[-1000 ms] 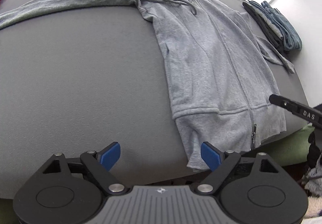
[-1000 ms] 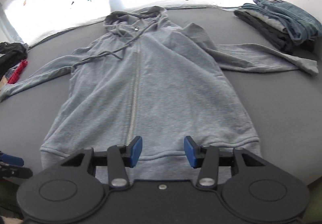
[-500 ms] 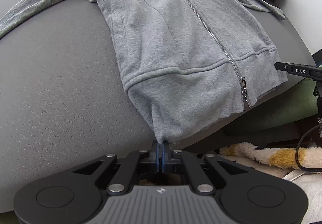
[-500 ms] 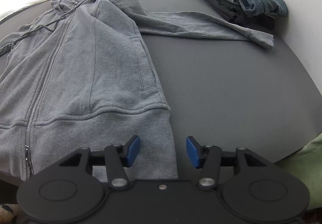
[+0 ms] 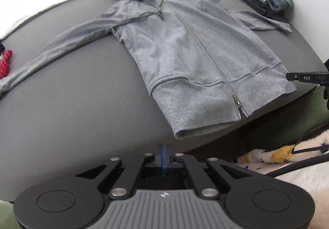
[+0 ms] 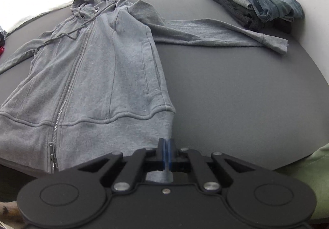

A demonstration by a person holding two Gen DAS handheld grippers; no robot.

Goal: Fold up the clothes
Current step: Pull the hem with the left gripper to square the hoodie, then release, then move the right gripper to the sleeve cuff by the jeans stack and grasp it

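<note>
My right tool [image 6: 166, 147] pinches the hoodie [image 6: 92, 76] hem corner to fold; left tool [image 5: 163, 154] closed empty just short of it.

The right tool [image 6: 165, 152] hides the hoodie's [image 6: 86, 76] hem corner where its closed jaws meet the cloth. The left sleeve [image 5: 47, 52] runs out of the left wrist view's edge. A red item [image 5: 5, 63] at that edge is cut off, unidentifiable.
</note>
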